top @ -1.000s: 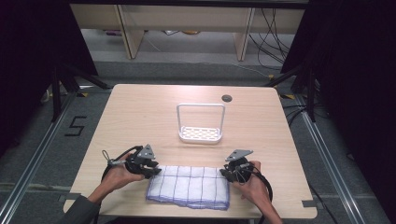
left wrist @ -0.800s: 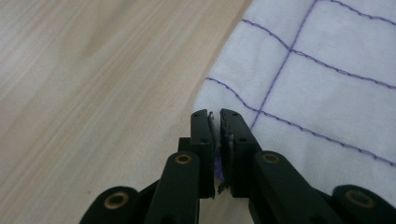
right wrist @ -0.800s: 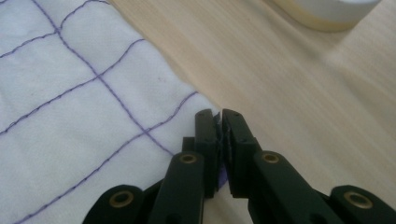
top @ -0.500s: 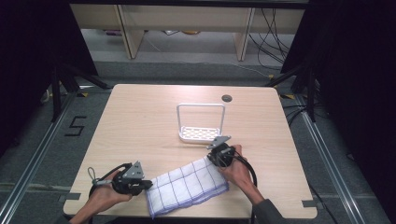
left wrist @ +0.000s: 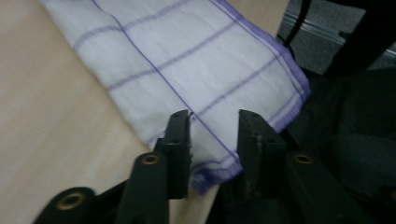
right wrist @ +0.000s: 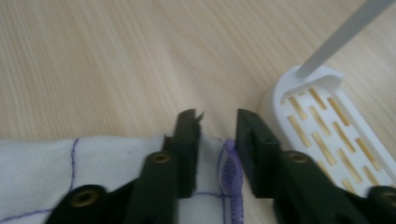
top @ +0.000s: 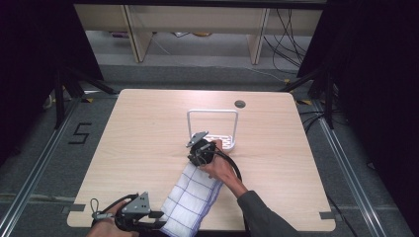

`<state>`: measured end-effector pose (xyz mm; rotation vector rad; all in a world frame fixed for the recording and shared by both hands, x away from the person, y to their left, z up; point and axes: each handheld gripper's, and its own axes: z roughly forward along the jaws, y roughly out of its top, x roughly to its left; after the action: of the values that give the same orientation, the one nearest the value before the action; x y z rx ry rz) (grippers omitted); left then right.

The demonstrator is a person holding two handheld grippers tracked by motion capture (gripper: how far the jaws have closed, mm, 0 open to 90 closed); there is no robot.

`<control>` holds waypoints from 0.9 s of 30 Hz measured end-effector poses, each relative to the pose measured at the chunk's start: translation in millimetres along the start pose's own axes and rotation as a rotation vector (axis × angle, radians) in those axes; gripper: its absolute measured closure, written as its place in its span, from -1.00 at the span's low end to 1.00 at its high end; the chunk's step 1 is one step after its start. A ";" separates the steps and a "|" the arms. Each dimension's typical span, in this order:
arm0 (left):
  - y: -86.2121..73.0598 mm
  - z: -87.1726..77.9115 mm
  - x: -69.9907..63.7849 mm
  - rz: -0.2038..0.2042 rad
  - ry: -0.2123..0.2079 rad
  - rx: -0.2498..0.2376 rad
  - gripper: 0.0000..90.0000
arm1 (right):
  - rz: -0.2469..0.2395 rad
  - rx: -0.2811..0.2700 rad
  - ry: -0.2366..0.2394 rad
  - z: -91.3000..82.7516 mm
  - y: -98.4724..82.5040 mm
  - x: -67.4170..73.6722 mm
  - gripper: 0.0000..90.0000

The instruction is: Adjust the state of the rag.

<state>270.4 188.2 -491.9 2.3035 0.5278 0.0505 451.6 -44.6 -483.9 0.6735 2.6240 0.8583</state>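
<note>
A white cloth with purple check lines [top: 190, 197] lies folded in a long strip, running diagonally from the table's front edge toward the middle. My left gripper [top: 159, 216] is at the near end by the front edge. Its jaws [left wrist: 215, 119] have just been opening and stand apart over the cloth's hemmed corner [left wrist: 205, 70], which lies between them unpressed. My right gripper [top: 196, 154] is at the far end. Its jaws [right wrist: 218, 116] have also just been opening, and the purple hem [right wrist: 231, 177] lies loose in the gap.
A white slotted rack with a tall wire handle [top: 212, 112] stands just right of and behind the right gripper, its base [right wrist: 327, 126] close to the right jaw. The wooden table [top: 138, 138] has a small round hole [top: 240, 104] at the back. Dark floor lies past the front edge.
The cloth has swung from lying across the front to pointing away from me. My right gripper moved left and farther back with its end. My left gripper drew back to the front edge.
</note>
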 end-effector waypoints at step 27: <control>105.2 70.6 134.5 -0.221 0.116 -0.042 -0.16 | 0.352 -0.018 -0.057 -78.8 -93.6 -6.5 -0.12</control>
<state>444.6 126.7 -485.6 2.1973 0.8299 0.0878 392.9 -152.0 -479.4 1.1603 2.4813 0.9388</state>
